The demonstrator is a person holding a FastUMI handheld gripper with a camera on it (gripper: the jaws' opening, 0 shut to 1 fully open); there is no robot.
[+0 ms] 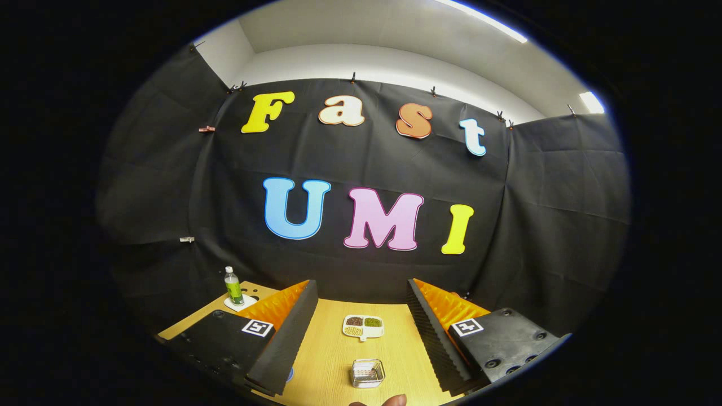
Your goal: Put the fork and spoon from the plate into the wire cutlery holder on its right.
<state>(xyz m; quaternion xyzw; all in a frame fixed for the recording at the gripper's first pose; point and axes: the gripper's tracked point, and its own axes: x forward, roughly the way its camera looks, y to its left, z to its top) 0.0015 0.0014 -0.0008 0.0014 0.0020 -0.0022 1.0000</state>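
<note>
Tongs [361, 344] wide open, nothing between the two fingers, nothing gripped. They hang above the light wood-grain counter [327, 349], tilted up so most of what is ahead is the booth's black cloth wall.

Between the fingers, on the counter:
- small clear square container with a wire grid inside [367, 373], nearer to the tongs, roughly centred in the gap. Could be the wire cutlery holder, can't confirm at this size.
- white divided dish with three compartments [363, 326], just beyond the clear container, well apart from it. Fill looks like dark brown, green and yellowish grains, one kind per compartment.

Fork and spoon: can't make out either one. Nothing that reads as cutlery on the dish or in the clear container; too small to tell.

Beyond the left finger: clear plastic bottle with green liquid and white cap [233, 286], upright on a white square coaster [241, 303] at the far left corner of the counter.

A fingertip of a person's hand [393, 401] shows at the near edge of the counter, just on this side of the clear container, not touching it.

White wall and a ceiling light strip [485, 20] above the cloth.
</note>
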